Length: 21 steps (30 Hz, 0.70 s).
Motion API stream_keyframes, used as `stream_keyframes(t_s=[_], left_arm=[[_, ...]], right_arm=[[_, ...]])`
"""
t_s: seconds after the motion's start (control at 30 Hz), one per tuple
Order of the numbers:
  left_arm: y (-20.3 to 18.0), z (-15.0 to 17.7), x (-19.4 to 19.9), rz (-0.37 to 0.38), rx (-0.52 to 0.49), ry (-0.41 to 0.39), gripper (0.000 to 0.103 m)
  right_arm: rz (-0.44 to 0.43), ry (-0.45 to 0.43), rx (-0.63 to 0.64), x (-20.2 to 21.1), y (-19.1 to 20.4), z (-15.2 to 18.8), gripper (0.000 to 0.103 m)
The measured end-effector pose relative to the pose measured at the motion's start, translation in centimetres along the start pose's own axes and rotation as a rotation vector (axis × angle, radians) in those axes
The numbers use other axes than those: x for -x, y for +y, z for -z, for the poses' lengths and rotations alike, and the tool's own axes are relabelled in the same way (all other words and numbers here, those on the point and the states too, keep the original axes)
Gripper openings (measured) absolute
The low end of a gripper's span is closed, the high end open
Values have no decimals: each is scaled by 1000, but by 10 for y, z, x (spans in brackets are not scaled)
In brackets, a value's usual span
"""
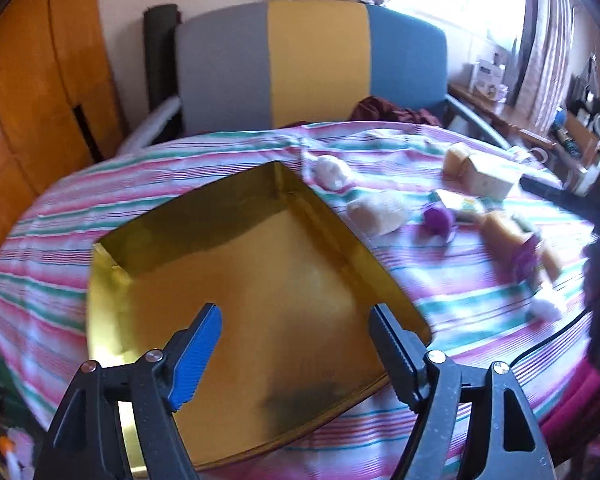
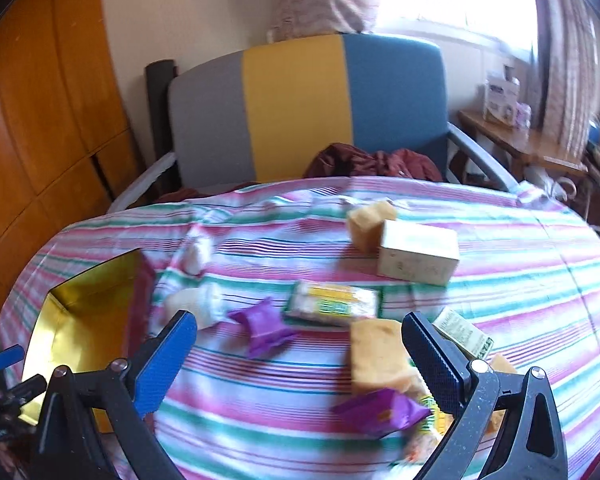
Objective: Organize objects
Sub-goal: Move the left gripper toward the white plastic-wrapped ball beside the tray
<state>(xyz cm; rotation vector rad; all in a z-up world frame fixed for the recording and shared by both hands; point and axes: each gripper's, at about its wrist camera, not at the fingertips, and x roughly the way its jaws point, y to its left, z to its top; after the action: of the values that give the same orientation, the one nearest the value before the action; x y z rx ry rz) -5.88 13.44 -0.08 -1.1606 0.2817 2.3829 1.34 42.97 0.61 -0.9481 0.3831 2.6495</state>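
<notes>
Left hand-held gripper (image 1: pixel 296 336) spread wide over the gold tin (image 1: pixel 236 264), nothing between the fingers. Right hand-held gripper (image 2: pixel 300 344) gaping too, empty, above the striped table (image 2: pixel 540 280). Scattered there: purple wrapper (image 2: pixel 262 326), yellow sponge block (image 2: pixel 376 354), cream box (image 2: pixel 418 252), green-yellow packet (image 2: pixel 332 300). Tin sitting off to the left, all a bit blurry.
</notes>
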Motion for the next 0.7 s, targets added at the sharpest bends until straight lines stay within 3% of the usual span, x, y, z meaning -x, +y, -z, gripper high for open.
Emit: stream_keyframes(t_s=[0.27,0.57,0.7], left_arm=[[-27,-57,-28,154,-49,-3,76],[-49,-136,-116,141,-80,99,61],[-54,-152,-156,113,-80,158,56]], right_arm=[[-31,1,-101,-13,-33,8,103],[-84,-15,-86,-6,-26,7,103],[-99,-19,-80,-4,-24,6,103]])
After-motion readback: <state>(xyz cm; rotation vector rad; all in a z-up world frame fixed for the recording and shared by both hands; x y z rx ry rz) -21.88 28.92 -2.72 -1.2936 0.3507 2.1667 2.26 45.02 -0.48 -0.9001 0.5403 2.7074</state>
